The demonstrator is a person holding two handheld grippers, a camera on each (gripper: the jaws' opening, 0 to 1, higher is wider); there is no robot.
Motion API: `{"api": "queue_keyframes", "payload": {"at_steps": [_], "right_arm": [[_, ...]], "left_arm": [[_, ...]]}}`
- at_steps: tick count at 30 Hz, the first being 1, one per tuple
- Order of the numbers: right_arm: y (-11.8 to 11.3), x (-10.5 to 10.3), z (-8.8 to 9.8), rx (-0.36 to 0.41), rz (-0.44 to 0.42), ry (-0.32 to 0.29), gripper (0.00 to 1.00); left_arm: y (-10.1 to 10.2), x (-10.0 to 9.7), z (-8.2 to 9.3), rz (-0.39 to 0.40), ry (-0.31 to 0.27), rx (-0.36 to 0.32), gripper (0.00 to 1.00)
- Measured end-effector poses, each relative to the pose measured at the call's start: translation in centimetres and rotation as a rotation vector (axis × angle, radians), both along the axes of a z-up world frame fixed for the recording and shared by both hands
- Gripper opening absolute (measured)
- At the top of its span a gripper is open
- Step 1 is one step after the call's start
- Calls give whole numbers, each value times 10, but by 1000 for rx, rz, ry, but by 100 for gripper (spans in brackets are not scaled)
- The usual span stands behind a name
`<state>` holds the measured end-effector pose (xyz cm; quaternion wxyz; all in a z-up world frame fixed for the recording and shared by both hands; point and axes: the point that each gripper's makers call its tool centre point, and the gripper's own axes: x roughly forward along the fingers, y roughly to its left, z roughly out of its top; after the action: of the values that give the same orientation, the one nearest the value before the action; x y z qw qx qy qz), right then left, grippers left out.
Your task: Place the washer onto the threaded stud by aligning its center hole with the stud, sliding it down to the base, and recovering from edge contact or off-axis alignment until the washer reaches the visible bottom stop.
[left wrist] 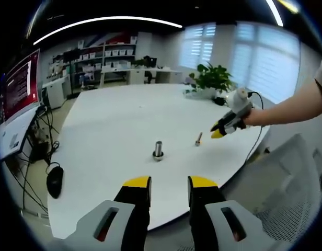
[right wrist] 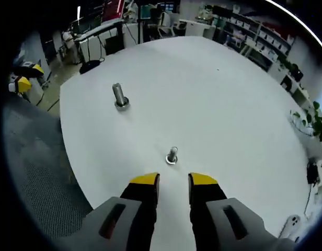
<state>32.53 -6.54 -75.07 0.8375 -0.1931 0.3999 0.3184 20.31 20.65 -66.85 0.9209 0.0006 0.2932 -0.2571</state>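
A white round bench [left wrist: 124, 120] stands in an office. Windows with blinds [left wrist: 265, 57] sit at two o'clock, shelving [left wrist: 106, 55] at eleven, a potted plant [left wrist: 213, 78] between, a monitor [left wrist: 17, 86] at nine.

brightness: pretty bright overall, the white table [left wrist: 124, 125] was lit evenly and nearly washed out
light source: ceiling strip light [left wrist: 103, 22] drew a curved arc, plus daylight through the blinds [left wrist: 265, 57], which looked blown out
shadows: soft and small, just a faint one under the stud [right wrist: 119, 97]
blur: far shelves [left wrist: 98, 57] were mushy and low detail
distortion: heavy fisheye, table edge bowed and everything bent toward the edges
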Motion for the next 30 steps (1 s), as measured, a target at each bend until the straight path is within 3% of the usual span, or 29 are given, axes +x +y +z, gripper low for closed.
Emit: {"api": "queue_keyframes", "payload": {"at_steps": [4, 7, 11, 16, 25, 30], "right_arm": [[-4, -10, 20, 41, -20, -54, 27], [-2, -19, 41, 119, -52, -104, 27], [5, -34, 65, 243, -109, -131, 28], [3, -51, 84, 299, -148, -151, 30], [2, -84, 101, 436, -240, -139, 32], [-4, -97, 100, 405, -254, -148, 37]], "left_arm": [[-1, 0, 2, -2, -6, -10, 26], [-2, 0, 3, -4, -8, -26, 26], [-3, -1, 4, -8, -8, -29, 26], [-6, -2, 4, -22, -7, -40, 26], [-7, 0, 14, -13, -40, -83, 27], [-7, 0, 17, -7, -51, -101, 27]]}}
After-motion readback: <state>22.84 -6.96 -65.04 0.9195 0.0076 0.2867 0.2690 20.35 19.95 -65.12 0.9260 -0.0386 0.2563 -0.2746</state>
